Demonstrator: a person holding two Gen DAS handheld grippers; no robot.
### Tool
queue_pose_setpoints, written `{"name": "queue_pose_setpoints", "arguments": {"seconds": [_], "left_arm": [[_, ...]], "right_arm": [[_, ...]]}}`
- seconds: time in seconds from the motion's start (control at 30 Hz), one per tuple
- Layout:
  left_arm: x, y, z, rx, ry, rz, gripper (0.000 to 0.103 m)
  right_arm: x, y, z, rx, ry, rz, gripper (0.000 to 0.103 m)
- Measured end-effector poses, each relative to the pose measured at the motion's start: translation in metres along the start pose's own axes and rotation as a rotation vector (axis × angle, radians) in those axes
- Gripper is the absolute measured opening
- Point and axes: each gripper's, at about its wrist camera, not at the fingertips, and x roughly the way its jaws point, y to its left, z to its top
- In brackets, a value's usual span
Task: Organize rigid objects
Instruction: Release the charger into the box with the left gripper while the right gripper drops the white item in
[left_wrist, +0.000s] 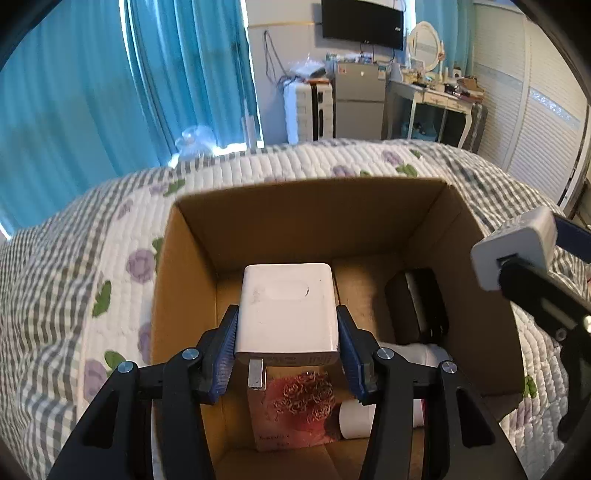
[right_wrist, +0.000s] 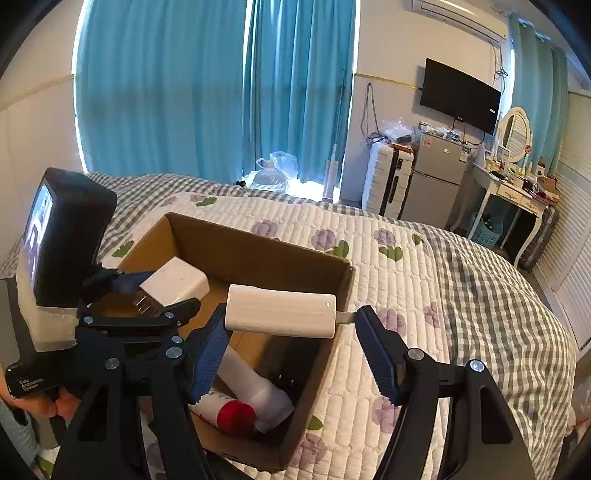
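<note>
Cardboard box (left_wrist: 207, 229) sat on quilt (left_wrist: 55, 266) w/ bottles + pink pack inside. L gripper (left_wrist: 288, 343) clamped white charger (left_wrist: 288, 306) over box; R gripper (right_wrist: 291, 343) pinched 2nd white charger (right_wrist: 280, 315) endwise (prong on one pad) above box's right edge

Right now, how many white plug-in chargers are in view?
2: one white charger clamped in the left gripper over the cardboard box; another charger in the right gripper. More may hide inside.
</note>
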Motion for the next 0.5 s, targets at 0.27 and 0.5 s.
{"name": "queue_pose_setpoints", "arguments": {"seconds": [0.27, 0.5], "left_arm": [[-0.024, 0.002, -0.003, -0.004, -0.064, 0.027, 0.081], [-0.037, 0.014, -0.006, 0.001, -0.104, 0.064, 0.081]], "right_arm": [[0.0, -0.001, 0.005, -0.004, 0.004, 0.001, 0.068], [0.029, 0.004, 0.02, -0.011, 0.017, -0.01, 0.069]]}}
